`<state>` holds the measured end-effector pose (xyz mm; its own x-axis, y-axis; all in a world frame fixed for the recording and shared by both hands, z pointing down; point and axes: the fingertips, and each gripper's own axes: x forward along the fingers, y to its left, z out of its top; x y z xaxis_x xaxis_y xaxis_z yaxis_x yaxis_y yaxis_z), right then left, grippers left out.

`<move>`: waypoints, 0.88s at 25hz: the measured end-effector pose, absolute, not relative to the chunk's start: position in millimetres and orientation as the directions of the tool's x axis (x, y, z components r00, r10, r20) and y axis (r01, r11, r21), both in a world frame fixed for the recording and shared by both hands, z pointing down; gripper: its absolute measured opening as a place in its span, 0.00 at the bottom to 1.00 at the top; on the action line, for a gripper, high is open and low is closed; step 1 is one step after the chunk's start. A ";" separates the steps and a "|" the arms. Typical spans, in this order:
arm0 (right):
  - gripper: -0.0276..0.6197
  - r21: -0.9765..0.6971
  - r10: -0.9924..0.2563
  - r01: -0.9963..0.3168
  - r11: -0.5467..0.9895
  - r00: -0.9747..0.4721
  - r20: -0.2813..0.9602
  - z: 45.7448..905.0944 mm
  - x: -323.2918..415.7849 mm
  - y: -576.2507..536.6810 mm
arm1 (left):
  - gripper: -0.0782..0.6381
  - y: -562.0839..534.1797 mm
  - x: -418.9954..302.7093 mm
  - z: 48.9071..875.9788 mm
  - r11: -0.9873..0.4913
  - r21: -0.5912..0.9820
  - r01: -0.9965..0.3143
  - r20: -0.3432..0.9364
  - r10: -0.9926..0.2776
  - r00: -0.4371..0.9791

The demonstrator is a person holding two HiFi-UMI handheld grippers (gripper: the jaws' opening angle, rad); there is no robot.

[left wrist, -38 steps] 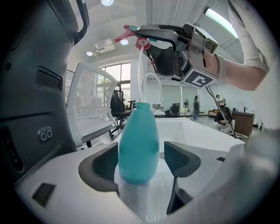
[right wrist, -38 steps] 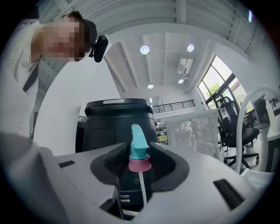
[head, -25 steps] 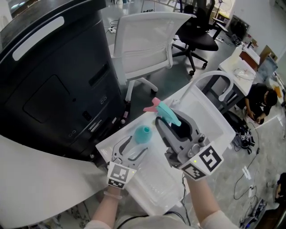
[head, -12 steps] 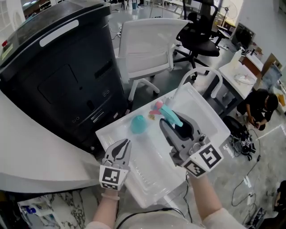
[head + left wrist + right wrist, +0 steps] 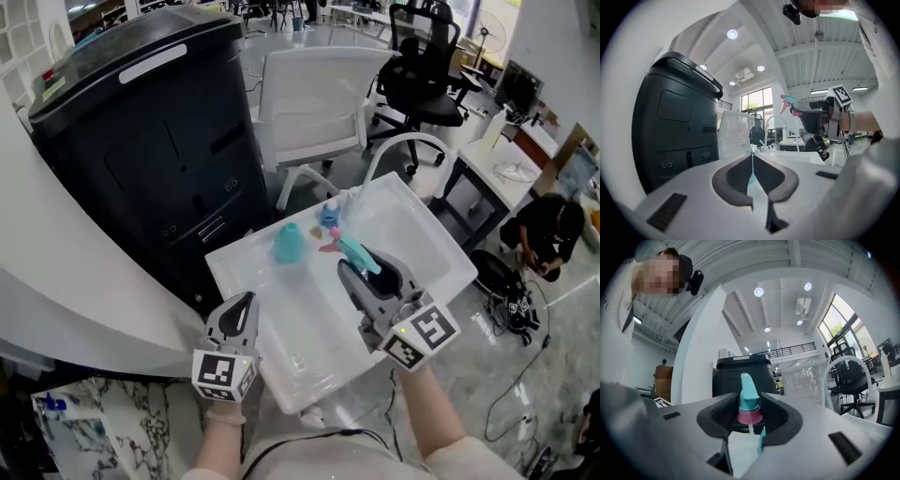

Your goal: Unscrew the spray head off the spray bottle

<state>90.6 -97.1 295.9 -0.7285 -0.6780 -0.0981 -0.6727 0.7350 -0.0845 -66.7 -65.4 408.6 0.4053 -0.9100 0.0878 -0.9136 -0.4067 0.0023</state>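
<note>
right gripper (image 5: 371, 263): jaws part-way apart, pinching the spray head (image 5: 749, 401) at its pink collar, held in the air above the tray, nozzle pointing to upper left in the head view.
left gripper (image 5: 247, 298): jaws have just been closing and now meet tip to tip, with nothing between them; it sits at lower left, off the tray's near corner.
spray head shape: teal plastic, smooth, with a pink ring and a thin white dip tube hanging below.
bottle (image 5: 288, 243): teal, rounded, with no head on it; on the tray near its upper left edge, well apart from both grippers.
white tray (image 5: 422, 234): glossy, with a raised rim, set as a diamond in mid-frame; bare surface between the grippers.
small bluish item (image 5: 328, 214): just right of the bottle; too small to identify.
black cabinet (image 5: 141, 141): tall, matte, with rounded corners, close along the tray's left edge.
white mesh chair (image 5: 319, 94): beyond the tray's far corner.
white curved counter (image 5: 56, 281): sweeps past the left gripper.
</note>
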 end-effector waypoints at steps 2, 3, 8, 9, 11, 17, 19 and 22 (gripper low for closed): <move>0.28 -0.086 -0.677 -0.672 0.736 -0.731 -0.085 302.6 94.6 -87.6 | 0.12 -54.2 -66.4 404.8 -0.392 0.001 -0.920 0.079 -0.917 0.391; 0.28 -0.088 -0.677 -0.671 0.736 -0.732 -0.078 306.3 96.6 -83.0 | 0.12 -48.8 -66.0 403.2 -0.387 0.001 -0.922 0.076 -0.920 0.386; 0.27 -0.094 -0.680 -0.674 0.733 -0.731 -0.058 319.2 105.9 -62.7 | 0.12 -24.0 -65.7 394.1 -0.356 0.045 -0.933 0.050 -0.932 0.358; 0.28 -0.095 -0.681 -0.675 0.732 -0.730 -0.055 321.4 107.4 -59.3 | 0.12 -19.2 -66.5 392.4 -0.348 0.059 -0.936 0.043 -0.936 0.350; 0.28 -0.099 -0.684 -0.678 0.728 -0.728 -0.049 326.4 110.5 -52.7 | 0.12 -10.2 -67.9 390.3 -0.333 0.073 -0.940 0.036 -0.941 0.336; 0.28 -0.109 -0.681 -0.675 0.730 -0.732 -0.029 339.0 113.0 -38.3 | 0.12 6.8 -75.6 383.7 -0.295 0.065 -0.953 0.027 -0.954 0.298; 0.28 -0.112 -0.681 -0.675 0.729 -0.732 -0.027 340.0 113.6 -34.8 | 0.12 11.1 -76.8 380.1 -0.288 0.065 -0.956 0.019 -0.957 0.289; 0.28 -0.114 -0.681 -0.674 0.730 -0.732 -0.030 339.3 114.6 -31.4 | 0.12 14.9 -76.5 374.5 -0.281 0.054 -0.958 0.007 -0.959 0.282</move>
<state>114.6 -31.4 339.3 -0.7320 -0.6806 -0.0303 -0.6739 0.7299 -0.1145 -76.5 14.9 374.5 0.2822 -0.9593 0.0074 -0.9580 -0.2814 0.0545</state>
